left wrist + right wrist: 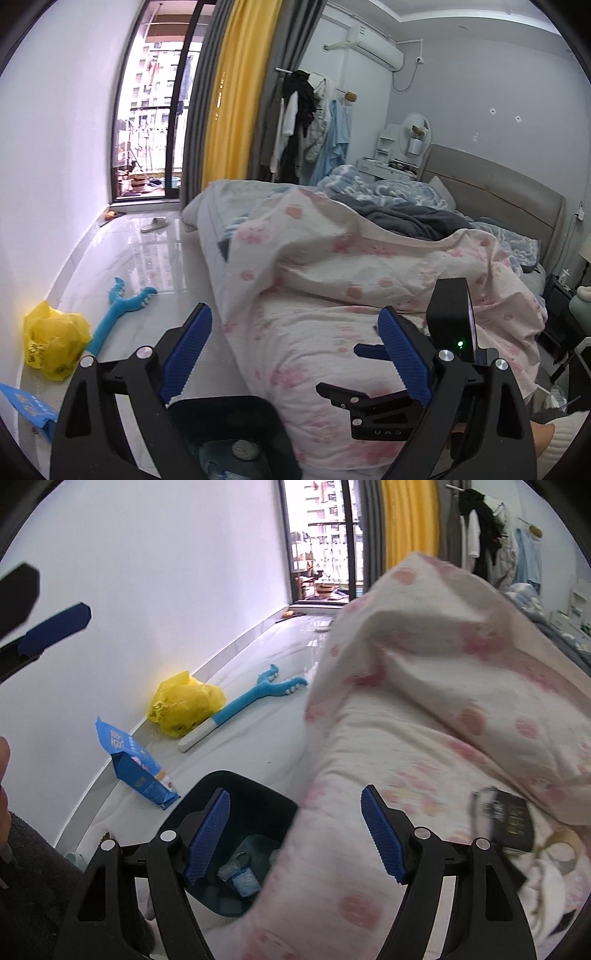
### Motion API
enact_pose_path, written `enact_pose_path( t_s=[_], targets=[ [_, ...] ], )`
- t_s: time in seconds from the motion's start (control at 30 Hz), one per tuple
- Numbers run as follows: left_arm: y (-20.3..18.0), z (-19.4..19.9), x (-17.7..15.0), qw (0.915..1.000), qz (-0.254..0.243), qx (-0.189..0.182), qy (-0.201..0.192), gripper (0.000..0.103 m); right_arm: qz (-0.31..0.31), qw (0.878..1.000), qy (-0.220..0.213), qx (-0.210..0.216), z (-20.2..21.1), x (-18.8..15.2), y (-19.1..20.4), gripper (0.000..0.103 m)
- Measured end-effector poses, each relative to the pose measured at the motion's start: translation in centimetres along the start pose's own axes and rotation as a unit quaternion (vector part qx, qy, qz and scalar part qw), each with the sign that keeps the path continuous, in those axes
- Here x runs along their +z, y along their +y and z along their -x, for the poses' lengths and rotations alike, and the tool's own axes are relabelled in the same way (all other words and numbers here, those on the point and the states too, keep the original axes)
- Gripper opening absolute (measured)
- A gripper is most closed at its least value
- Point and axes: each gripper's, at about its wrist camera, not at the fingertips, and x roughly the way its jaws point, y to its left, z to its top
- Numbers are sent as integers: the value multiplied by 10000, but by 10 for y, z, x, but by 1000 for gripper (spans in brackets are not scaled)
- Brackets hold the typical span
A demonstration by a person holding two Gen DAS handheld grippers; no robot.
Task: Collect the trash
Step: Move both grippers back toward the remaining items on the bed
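A dark bin (pixel 207 794) stands on the floor beside the bed, with several pieces of clear and blue plastic trash (pixel 243 875) inside; it also shows in the left wrist view (pixel 221 417). My left gripper (pixel 295 354) is open and empty above the bin and the bed's edge. My right gripper (pixel 295 834) is open and empty over the bin and the quilt; it also shows in the left wrist view (pixel 373 373). A yellow plastic bag (pixel 184 703) and a blue packet (pixel 136 764) lie on the floor by the wall. A dark wrapper (pixel 509 819) lies on the quilt.
A bed with a pink-patterned quilt (pixel 351 280) fills the right. A blue toy grabber (pixel 258 698) lies on the tiled floor (pixel 147 266). A slipper (pixel 154 224) lies near the balcony door. A tape roll (pixel 561 849) lies on the quilt. A clothes rack (pixel 306 122) stands behind.
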Motion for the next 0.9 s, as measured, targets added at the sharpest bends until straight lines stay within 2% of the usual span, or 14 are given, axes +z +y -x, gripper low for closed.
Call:
enact_pose_path(
  t_s=[0.2,0.43,0.9],
  targets=[
    [-29,-12,-1,9996,-104,-279,32,93,-169,9996,-83,-201,22,-10,-33,75],
    [-61,-31,-8,9978,-227,-565,243,93,-281,9987,-102,-402,41,-22,-64,75],
    [-117,-70,-32,9901,-528,-1120,663,93,-613,9954,-232,-692,83,-46,-128,76]
  ],
)
